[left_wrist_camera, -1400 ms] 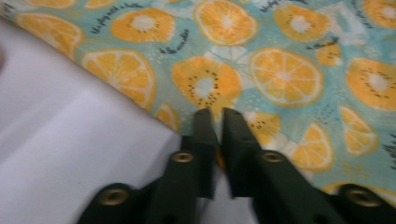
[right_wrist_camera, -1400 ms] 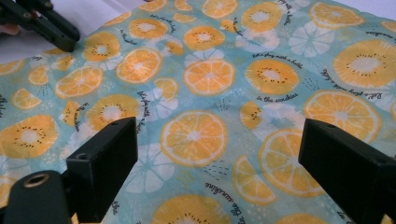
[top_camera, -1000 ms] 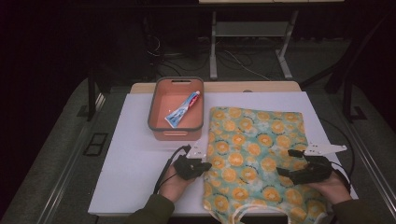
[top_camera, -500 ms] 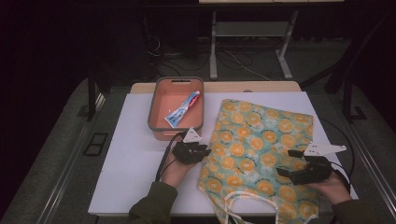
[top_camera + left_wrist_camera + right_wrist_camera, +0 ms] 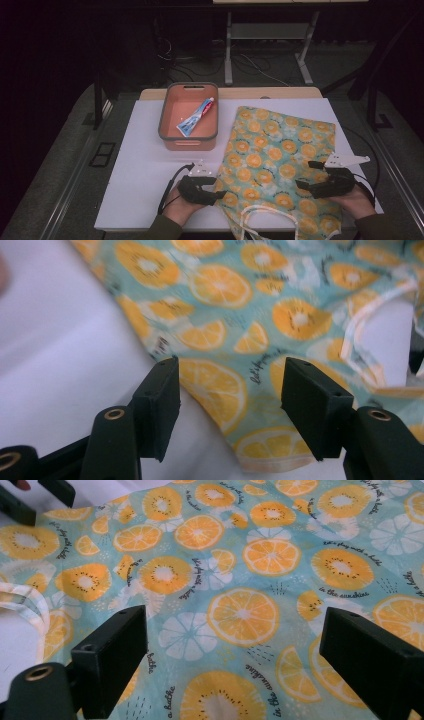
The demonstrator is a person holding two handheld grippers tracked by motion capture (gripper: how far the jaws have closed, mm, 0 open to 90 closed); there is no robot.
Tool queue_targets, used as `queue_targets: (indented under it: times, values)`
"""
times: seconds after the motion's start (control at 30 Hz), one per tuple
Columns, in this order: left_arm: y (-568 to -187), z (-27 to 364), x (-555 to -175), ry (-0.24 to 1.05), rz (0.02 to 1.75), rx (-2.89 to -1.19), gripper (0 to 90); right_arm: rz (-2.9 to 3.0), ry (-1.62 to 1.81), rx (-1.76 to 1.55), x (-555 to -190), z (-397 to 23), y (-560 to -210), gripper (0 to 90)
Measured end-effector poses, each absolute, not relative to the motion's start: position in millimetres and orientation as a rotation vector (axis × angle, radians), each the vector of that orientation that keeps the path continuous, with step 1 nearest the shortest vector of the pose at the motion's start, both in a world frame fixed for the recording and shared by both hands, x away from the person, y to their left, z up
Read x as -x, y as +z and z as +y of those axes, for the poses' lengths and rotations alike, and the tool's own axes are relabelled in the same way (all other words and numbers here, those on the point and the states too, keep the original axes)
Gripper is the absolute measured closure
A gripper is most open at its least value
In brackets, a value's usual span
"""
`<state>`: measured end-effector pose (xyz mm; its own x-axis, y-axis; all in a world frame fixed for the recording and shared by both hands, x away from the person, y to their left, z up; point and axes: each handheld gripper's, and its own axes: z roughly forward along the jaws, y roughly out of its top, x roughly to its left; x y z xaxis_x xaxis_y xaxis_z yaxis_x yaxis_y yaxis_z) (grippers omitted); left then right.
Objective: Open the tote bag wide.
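The fabric bag (image 5: 275, 165) lies flat on the white tabletop (image 5: 145, 165), right of the orange bin (image 5: 189, 116) — thin, limp cloth with an orange-slice print, light and likely to bunch. I'd pinch it at an edge or its white handles (image 5: 262, 217). My left fingers (image 5: 225, 390) have just been opening, its hem lying loose between them; my right fingers (image 5: 235, 655) stand released above it.

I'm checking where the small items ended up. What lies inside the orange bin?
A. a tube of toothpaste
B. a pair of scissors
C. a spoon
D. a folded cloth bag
A: the high view shows a tube of toothpaste lying slantwise on the floor of the orange bin.
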<state>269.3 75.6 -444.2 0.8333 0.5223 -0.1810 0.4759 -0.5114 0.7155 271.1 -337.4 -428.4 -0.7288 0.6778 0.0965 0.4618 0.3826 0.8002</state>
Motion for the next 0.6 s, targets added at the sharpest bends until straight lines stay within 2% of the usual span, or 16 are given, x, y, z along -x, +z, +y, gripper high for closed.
queue_targets:
  times: [0.07,0.13,0.17,0.2,0.27,0.3,0.43,0.6]
  values:
    - [-448,70,-269,0.089,0.701,-2.244,46.5,2.396,1.266,-1.009,-271,-338,-429,11.6]
    - [-447,66,-266,0.161,0.67,-2.278,56.8,2.396,1.265,-1.009,-271,-338,-429,11.6]
    - [-447,65,-265,0.187,0.658,-2.293,56.8,2.396,1.265,-1.009,-271,-338,-429,11.6]
    - [-446,65,-265,0.194,0.643,-2.301,73.0,2.399,1.264,-1.009,-272,-337,-429,11.6]
    - [-446,65,-266,0.173,0.624,-2.3,84.9,2.401,1.263,-1.009,-271,-337,-429,11.6]
    - [-446,64,-266,0.168,0.614,-2.305,88.2,2.401,1.262,-1.008,-271,-337,-429,11.6]
    - [-441,61,-274,0.181,0.605,-2.301,89.1,2.397,1.266,-1.009,-271,-337,-429,11.6]
    - [-429,59,-307,0.268,0.655,-2.238,89.2,2.395,1.272,-1.018,-271,-337,-429,11.6]
